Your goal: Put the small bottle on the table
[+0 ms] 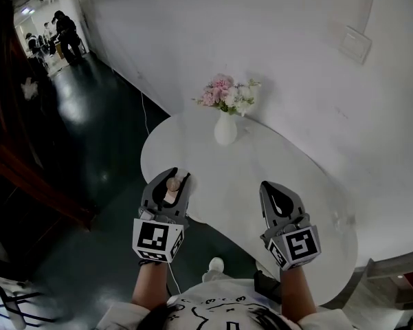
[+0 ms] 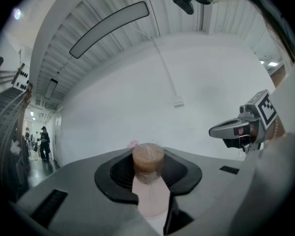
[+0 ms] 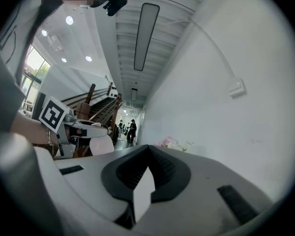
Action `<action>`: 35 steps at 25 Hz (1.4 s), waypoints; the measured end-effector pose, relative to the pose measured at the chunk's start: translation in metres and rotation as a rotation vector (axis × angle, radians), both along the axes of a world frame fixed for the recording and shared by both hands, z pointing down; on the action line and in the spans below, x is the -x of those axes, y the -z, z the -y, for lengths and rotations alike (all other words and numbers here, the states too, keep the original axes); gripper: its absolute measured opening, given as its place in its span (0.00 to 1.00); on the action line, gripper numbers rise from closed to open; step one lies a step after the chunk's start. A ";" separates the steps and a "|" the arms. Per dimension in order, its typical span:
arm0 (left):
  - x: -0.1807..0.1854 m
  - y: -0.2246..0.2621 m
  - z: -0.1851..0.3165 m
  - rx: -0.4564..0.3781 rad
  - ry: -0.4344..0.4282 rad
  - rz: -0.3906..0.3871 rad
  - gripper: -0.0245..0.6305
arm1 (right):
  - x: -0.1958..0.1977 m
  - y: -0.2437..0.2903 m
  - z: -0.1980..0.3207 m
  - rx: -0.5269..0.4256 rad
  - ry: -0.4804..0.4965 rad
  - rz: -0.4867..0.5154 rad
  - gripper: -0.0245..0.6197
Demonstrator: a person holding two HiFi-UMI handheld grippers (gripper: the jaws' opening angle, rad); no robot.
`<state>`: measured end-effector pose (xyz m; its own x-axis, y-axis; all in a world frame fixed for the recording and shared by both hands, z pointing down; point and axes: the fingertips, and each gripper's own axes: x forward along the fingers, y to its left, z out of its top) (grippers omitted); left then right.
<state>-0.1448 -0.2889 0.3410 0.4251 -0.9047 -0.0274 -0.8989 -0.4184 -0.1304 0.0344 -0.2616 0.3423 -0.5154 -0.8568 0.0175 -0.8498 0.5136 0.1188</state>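
The small bottle (image 1: 172,184), pale pink with a brown cap (image 2: 148,157), stands between the jaws of my left gripper (image 1: 173,175), which is shut on its body. In the left gripper view the cap sticks up past the dark pads (image 2: 184,173). This gripper hovers over the near left edge of the white table (image 1: 275,157). My right gripper (image 1: 270,186) is held over the table's near edge to the right, shut with nothing in it; its jaw tips meet in the right gripper view (image 3: 148,149). Both grippers tilt upward toward the wall.
A white vase (image 1: 225,130) of pink and white flowers (image 1: 228,93) stands at the table's far side by the white wall (image 1: 309,60). Dark floor (image 1: 96,136) lies to the left, with people far down the corridor (image 1: 65,36). A wall switch plate (image 1: 355,44) is at upper right.
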 end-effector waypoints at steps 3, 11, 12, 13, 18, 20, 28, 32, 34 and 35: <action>-0.002 -0.010 0.034 0.021 -0.011 0.003 0.22 | -0.003 -0.007 0.030 0.015 -0.014 0.007 0.03; -0.018 -0.048 0.092 0.095 -0.053 0.013 0.22 | -0.015 -0.035 0.073 0.074 -0.051 0.006 0.03; -0.020 -0.053 0.097 0.106 -0.059 0.014 0.22 | -0.018 -0.038 0.076 0.081 -0.058 0.005 0.03; -0.023 -0.058 0.103 0.116 -0.065 0.015 0.22 | -0.020 -0.042 0.079 0.087 -0.065 0.005 0.03; -0.036 -0.082 0.125 0.160 -0.101 0.021 0.22 | -0.034 -0.060 0.092 0.113 -0.111 0.003 0.03; -0.042 -0.090 0.134 0.175 -0.122 0.025 0.22 | -0.039 -0.066 0.097 0.124 -0.133 0.000 0.03; -0.065 -0.115 0.167 0.230 -0.226 0.038 0.22 | -0.048 -0.091 0.111 0.186 -0.220 0.023 0.03; -0.073 -0.131 0.183 0.263 -0.277 0.056 0.22 | -0.048 -0.103 0.116 0.218 -0.264 0.036 0.03; -0.078 -0.140 0.189 0.278 -0.301 0.063 0.22 | -0.048 -0.107 0.118 0.228 -0.287 0.040 0.03; -0.080 -0.145 0.192 0.285 -0.314 0.066 0.22 | -0.049 -0.110 0.118 0.233 -0.299 0.042 0.03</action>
